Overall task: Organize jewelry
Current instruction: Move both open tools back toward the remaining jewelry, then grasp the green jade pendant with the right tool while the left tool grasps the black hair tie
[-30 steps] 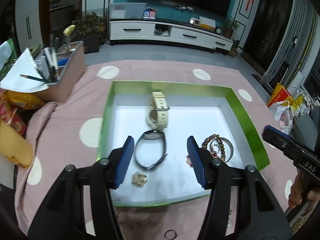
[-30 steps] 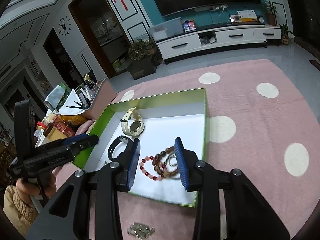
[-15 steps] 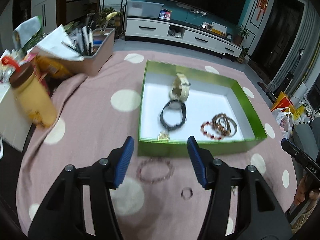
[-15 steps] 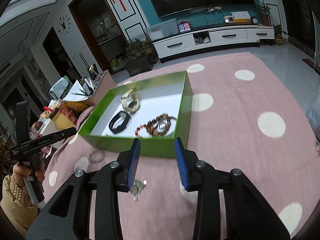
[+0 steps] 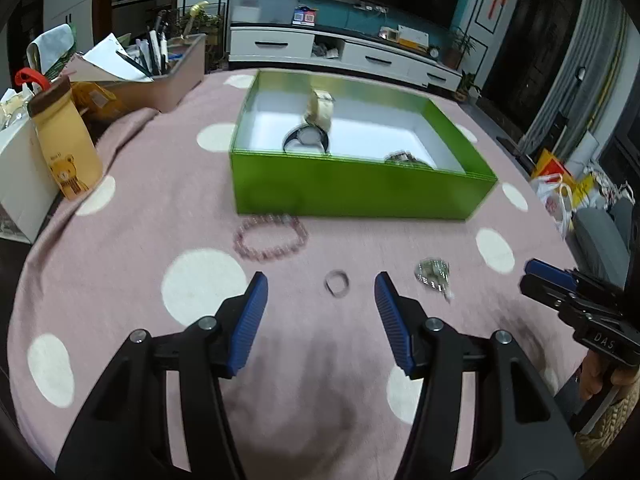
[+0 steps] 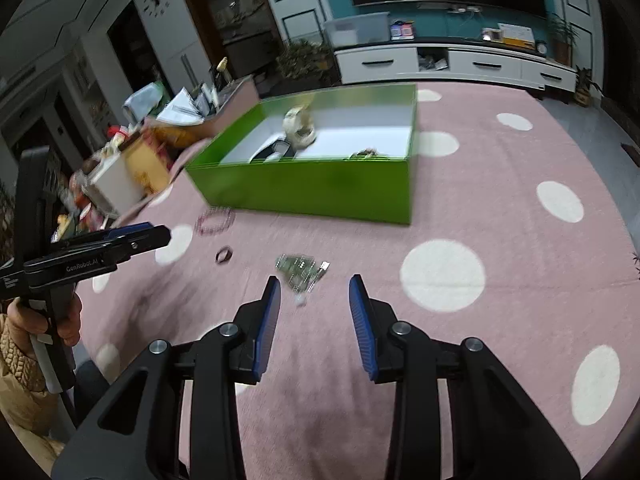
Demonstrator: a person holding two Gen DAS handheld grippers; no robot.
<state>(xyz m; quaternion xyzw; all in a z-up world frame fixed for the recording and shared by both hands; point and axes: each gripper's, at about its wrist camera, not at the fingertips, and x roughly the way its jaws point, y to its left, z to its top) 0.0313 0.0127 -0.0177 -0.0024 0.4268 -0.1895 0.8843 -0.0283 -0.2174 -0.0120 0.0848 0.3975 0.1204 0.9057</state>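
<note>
A green box [image 5: 360,190] [image 6: 304,188] with a white floor stands on the pink dotted cloth and holds a cream watch [image 5: 320,106] [image 6: 299,128], a black band [image 5: 306,140] and beaded bracelets [image 5: 404,158]. In front of it on the cloth lie a pink bead bracelet [image 5: 270,236] [image 6: 214,220], a small ring [image 5: 337,283] [image 6: 224,256] and a silvery chain heap [image 5: 433,274] [image 6: 300,270]. My left gripper [image 5: 320,292] is open and empty, with the ring just beyond its tips. My right gripper [image 6: 314,292] is open and empty, just short of the chain heap.
A yellow bear bottle [image 5: 64,144], a white carton [image 5: 20,176] and a pink organizer with pens and papers [image 5: 160,76] stand at the left. A TV cabinet [image 5: 340,54] lies beyond the table. A hand [image 6: 44,316] holds the left gripper's handle.
Both grippers have drawn back out of the box toward the near edge and sunk. The loose bracelet, ring and chain heap on the cloth have come into view ahead of them.
</note>
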